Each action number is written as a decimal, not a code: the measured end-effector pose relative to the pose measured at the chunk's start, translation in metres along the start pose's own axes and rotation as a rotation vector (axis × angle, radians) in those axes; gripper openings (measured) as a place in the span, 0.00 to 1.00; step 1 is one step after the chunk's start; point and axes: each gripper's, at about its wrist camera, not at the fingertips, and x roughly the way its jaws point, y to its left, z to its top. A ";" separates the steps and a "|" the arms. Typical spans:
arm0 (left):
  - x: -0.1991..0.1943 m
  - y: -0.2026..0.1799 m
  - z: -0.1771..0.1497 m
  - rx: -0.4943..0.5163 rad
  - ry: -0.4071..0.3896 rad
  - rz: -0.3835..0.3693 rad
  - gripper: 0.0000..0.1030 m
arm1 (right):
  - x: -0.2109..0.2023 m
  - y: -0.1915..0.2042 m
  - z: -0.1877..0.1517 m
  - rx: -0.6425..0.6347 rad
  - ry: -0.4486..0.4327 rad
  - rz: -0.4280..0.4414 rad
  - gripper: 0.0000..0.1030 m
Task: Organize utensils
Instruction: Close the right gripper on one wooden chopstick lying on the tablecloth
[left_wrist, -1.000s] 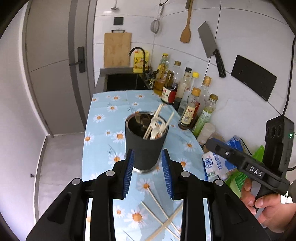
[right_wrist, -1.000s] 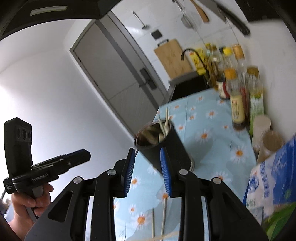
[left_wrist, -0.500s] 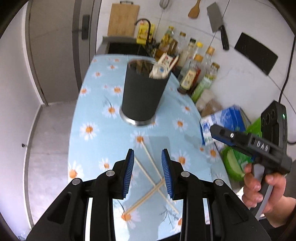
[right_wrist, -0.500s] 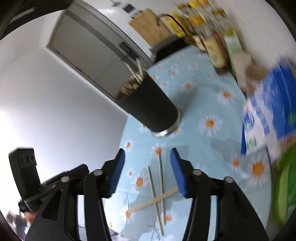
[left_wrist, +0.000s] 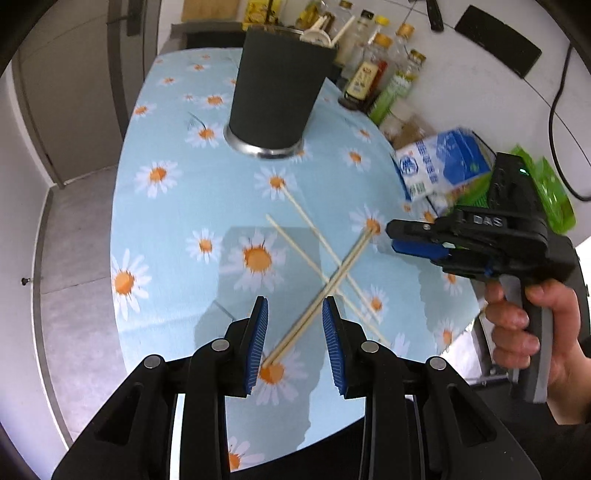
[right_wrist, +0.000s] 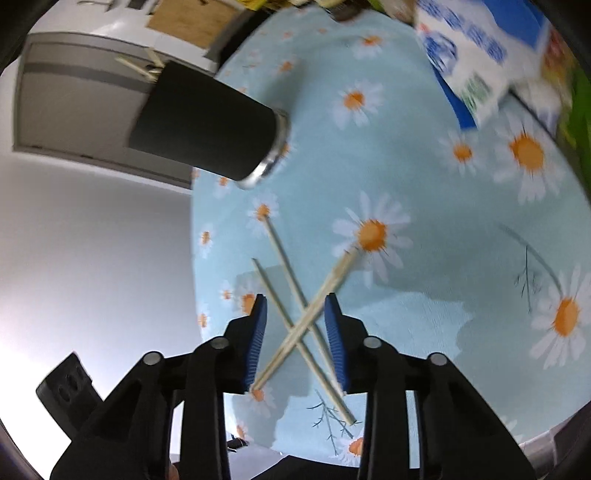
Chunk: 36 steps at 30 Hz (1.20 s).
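Note:
Several wooden chopsticks (left_wrist: 321, 288) lie crossed in an X on the daisy-print tablecloth (left_wrist: 166, 229); they also show in the right wrist view (right_wrist: 301, 325). A black utensil holder (left_wrist: 277, 88) with chopsticks and spoons stands further back, also in the right wrist view (right_wrist: 207, 129). My left gripper (left_wrist: 294, 343) is open, its jaws on either side of the near end of one chopstick pair. My right gripper (right_wrist: 295, 343) is open above the crossing point; it shows at the right of the left wrist view (left_wrist: 413, 240).
Sauce and oil bottles (left_wrist: 373, 70) stand along the tiled wall behind the holder. A blue and white carton (left_wrist: 439, 166) and green packets (left_wrist: 546, 188) lie at the right. The table's front edge (left_wrist: 325, 435) is close below my left gripper.
Both grippers have dropped from the holder down toward the crossed chopsticks. The right gripper has swung in from the right, close to the chopsticks' far end.

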 end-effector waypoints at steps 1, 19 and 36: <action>0.001 0.002 -0.001 0.002 0.006 -0.005 0.29 | 0.005 -0.004 -0.001 0.026 0.009 0.010 0.27; 0.007 0.021 -0.010 0.044 0.081 -0.049 0.29 | 0.036 -0.023 -0.007 0.157 0.004 0.024 0.11; 0.022 0.008 0.003 0.103 0.118 -0.049 0.29 | 0.029 -0.028 -0.006 0.188 -0.008 0.077 0.06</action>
